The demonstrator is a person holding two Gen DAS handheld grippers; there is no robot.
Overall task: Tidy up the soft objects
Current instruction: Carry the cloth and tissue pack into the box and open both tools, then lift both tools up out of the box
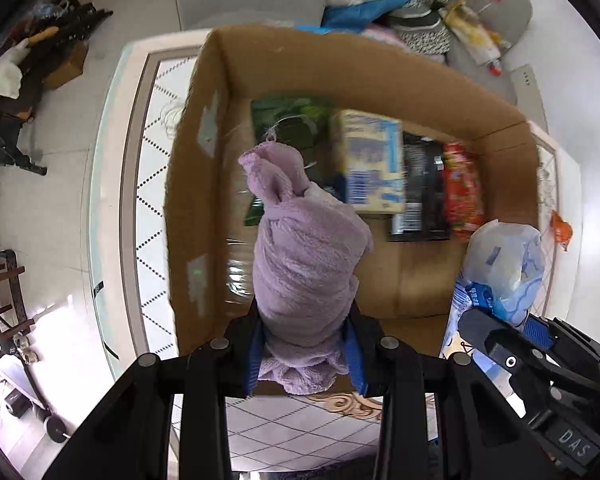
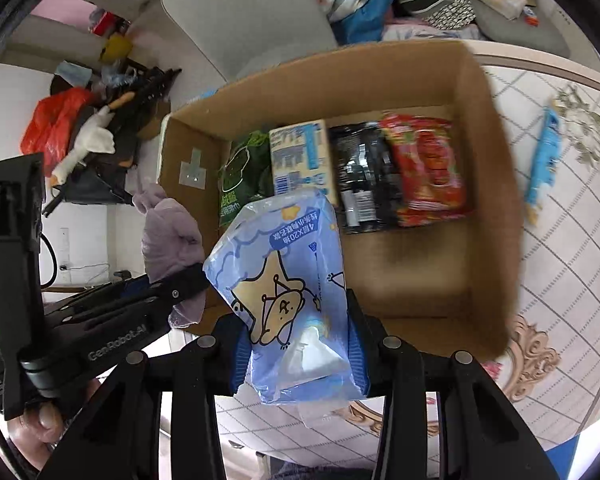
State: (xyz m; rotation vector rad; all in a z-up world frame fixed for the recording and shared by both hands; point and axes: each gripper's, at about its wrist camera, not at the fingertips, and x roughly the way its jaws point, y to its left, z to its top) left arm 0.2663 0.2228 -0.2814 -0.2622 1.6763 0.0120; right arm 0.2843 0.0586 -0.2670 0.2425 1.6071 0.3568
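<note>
My left gripper (image 1: 306,354) is shut on a rolled purple towel (image 1: 304,256) and holds it above the near left part of an open cardboard box (image 1: 380,68). My right gripper (image 2: 298,350) is shut on a blue tissue pack with a cartoon star (image 2: 284,280), held above the box's (image 2: 488,184) near edge. The towel also shows in the right wrist view (image 2: 172,236), and the tissue pack in the left wrist view (image 1: 500,264). Inside the box lie a green pack (image 1: 288,120), a white-blue pack (image 1: 374,160), a black pack (image 1: 420,184) and a red pack (image 1: 462,192).
The box stands on a white patterned table (image 2: 560,280). A thin blue packet (image 2: 544,160) lies on the table right of the box. A heap of clothes and cushions (image 1: 420,8) is behind it. Floor clutter (image 2: 80,132) lies at the left.
</note>
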